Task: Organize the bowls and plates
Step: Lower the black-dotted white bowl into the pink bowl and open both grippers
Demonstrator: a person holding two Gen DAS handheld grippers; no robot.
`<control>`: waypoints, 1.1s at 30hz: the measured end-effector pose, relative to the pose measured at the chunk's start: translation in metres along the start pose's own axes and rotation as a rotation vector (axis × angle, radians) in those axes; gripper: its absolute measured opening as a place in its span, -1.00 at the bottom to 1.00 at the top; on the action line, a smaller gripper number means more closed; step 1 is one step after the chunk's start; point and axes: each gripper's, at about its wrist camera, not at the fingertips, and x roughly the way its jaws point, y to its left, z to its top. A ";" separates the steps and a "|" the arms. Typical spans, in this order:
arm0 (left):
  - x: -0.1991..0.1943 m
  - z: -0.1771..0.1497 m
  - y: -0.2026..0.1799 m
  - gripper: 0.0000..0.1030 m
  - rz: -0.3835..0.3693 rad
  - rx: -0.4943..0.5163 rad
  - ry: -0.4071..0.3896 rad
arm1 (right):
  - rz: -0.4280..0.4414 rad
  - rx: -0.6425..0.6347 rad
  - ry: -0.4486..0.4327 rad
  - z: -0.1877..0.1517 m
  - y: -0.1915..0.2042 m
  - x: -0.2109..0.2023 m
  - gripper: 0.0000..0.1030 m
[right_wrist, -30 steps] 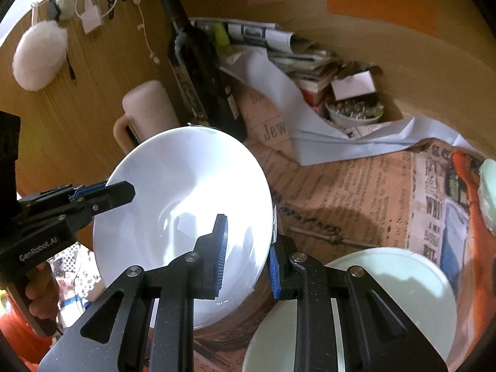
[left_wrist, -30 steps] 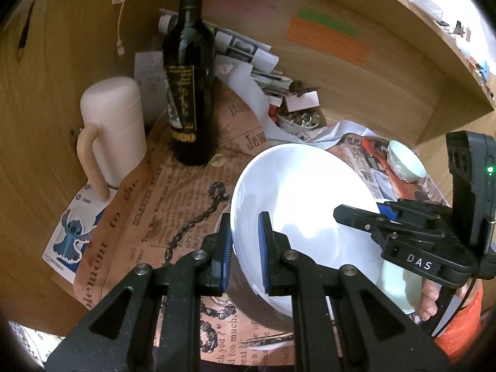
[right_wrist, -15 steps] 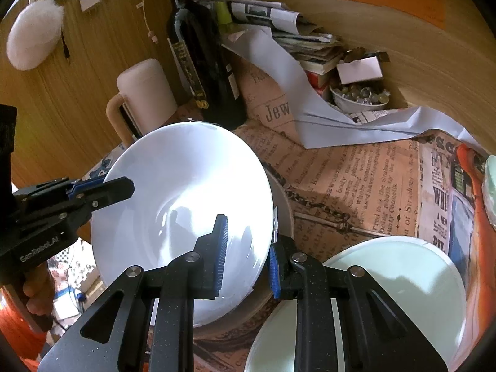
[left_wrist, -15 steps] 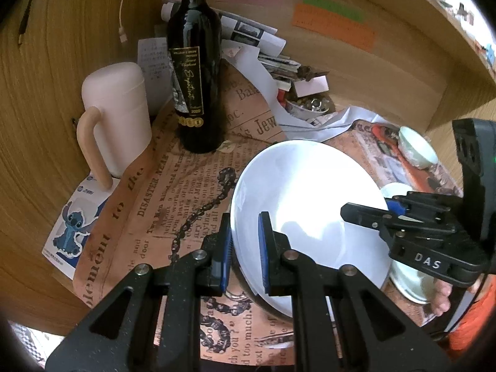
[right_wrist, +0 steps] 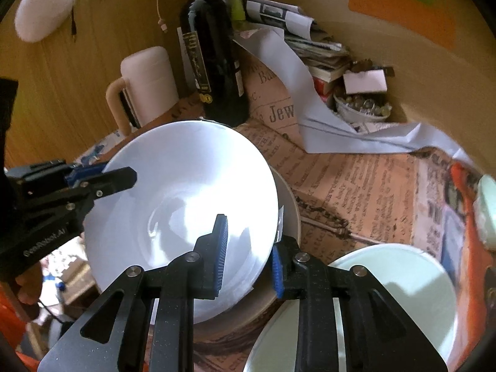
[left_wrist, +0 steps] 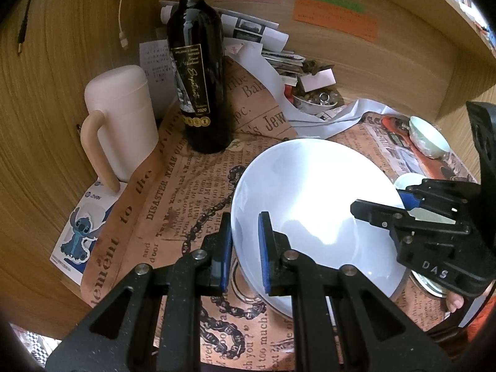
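Porcelain like this white bowl (left_wrist: pixel 313 204) is stiff, slick and breakable, so thin rim grips suit it: left tool (left_wrist: pixel 245 248) and right tool (right_wrist: pixel 246 249) each clamp opposite rims, holding it tilted over a beige plate (right_wrist: pixel 288 204) on the worktop. Wine bottle (left_wrist: pixel 197 71), mug (left_wrist: pixel 124 121) and pale green plate (right_wrist: pixel 396 294) crowd the sides.

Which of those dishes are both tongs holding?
The big white bowl, gripped on opposite rim edges by the left tongs and right tongs. The pale green plate and small green bowl lie untouched.
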 end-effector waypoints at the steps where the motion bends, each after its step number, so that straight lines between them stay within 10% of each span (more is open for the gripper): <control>1: 0.001 0.000 0.000 -0.73 0.004 0.004 0.002 | -0.017 -0.014 -0.003 0.000 0.002 0.000 -0.54; 17: -0.001 -0.001 0.001 -0.15 0.018 0.019 -0.012 | -0.075 -0.036 -0.028 0.005 0.006 -0.006 -0.33; 22: -0.009 0.003 0.001 -0.02 0.018 0.006 -0.039 | -0.106 -0.041 -0.122 0.010 0.005 -0.026 0.24; 33: -0.038 0.026 -0.035 0.32 -0.009 0.077 -0.149 | -0.126 0.096 -0.195 0.005 -0.039 -0.058 0.25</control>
